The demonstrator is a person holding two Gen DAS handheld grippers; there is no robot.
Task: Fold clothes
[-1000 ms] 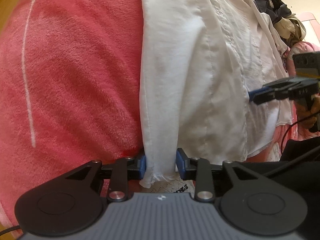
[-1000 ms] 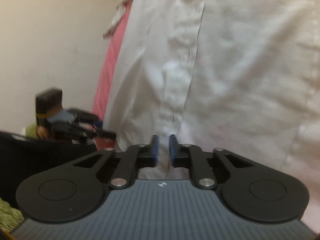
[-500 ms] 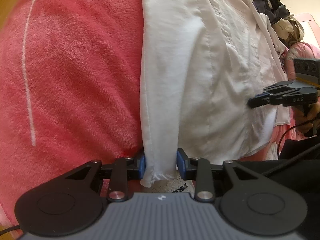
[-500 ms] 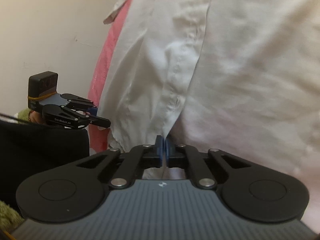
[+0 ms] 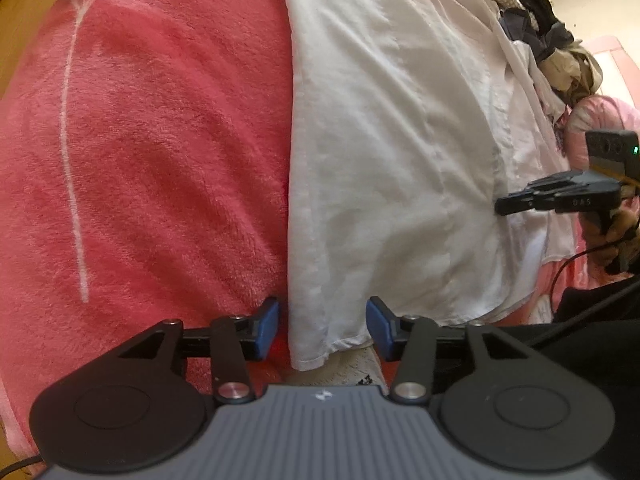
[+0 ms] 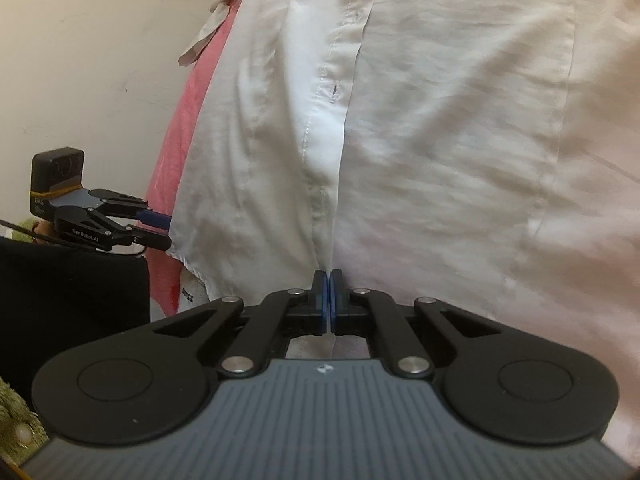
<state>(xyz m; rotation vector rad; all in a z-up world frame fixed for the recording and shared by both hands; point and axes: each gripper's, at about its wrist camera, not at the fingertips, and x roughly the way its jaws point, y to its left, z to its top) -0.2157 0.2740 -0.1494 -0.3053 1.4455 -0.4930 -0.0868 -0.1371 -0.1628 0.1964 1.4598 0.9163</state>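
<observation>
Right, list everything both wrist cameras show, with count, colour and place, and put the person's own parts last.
shirt: one, white, spread flat on the blanket, button placket facing up.
blanket: one, pink-red plush, under the shirt.
clothes pile: one heap, dark and beige, beyond the shirt's far end.
wall: cream, behind the blanket's edge in the right wrist view.
black cloth: one, at the near edge, beside the blanket.
left gripper: black with blue pads, jaws just opened, the shirt's hem corner loose between them.
right gripper: black with blue pads, shut on the shirt's placket.
hand: one, holding the right gripper's handle.
</observation>
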